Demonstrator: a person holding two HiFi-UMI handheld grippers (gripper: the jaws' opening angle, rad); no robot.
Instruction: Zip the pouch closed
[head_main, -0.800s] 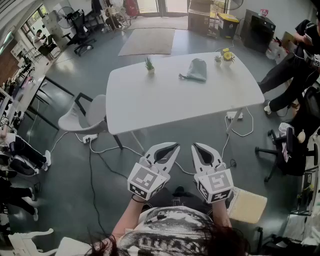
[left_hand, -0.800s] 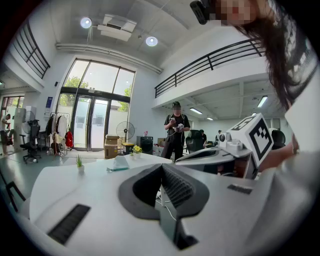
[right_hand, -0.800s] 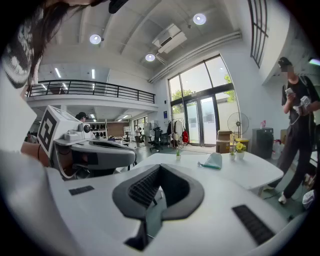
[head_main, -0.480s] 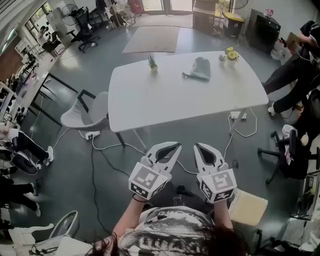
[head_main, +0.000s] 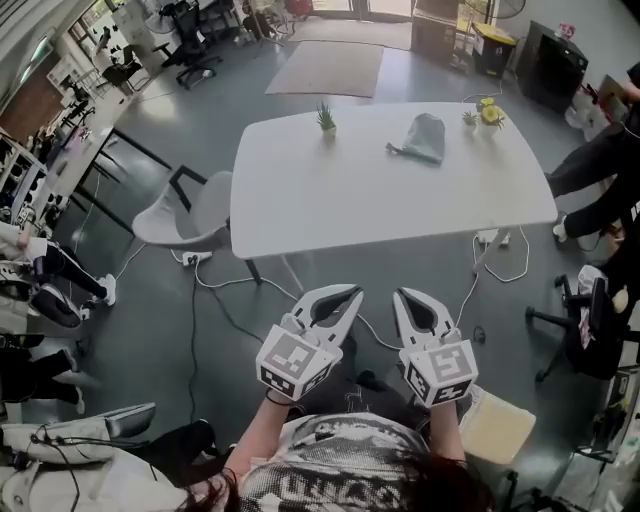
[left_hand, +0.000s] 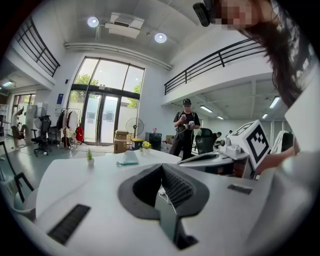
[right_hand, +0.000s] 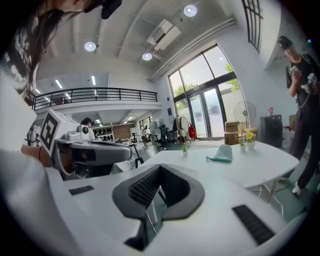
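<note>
- Head view: the pouch (head_main: 420, 138), pale green, lies on the white table (head_main: 380, 205) toward its far right part. It sits between a small potted plant (head_main: 326, 118) on the table's far left and a pot of yellow flowers (head_main: 488, 112) at its far right corner.
- The pouch is too small here to tell whether its zipper is open or closed. Only a darker strip juts from its left end.
- The left gripper (head_main: 352, 292) and right gripper (head_main: 402, 294) hang side by side over the floor, well short of the table's near edge, each pointing toward the table.
- The person's arms are cut off by the bottom edge, and the hands are hidden under the marker cubes.
- The left gripper view shows its jaws clenched tip to tip with nothing between the ribbed pads. Past them the pouch (left_hand: 128, 158) lies on the table top.
- The right gripper view shows the same: its jaws meet at the tips and grasp nothing, and the pouch (right_hand: 222, 153) is seen from the side.
- Only the gripper views show a standing person in dark clothes (left_hand: 185, 127) beyond the table's far right side. From above that figure is cut off at the frame edge.
- Only the head view shows the grey chair (head_main: 190, 212) at the table's left end and the cables (head_main: 500, 255) on the floor under its right end.
</note>
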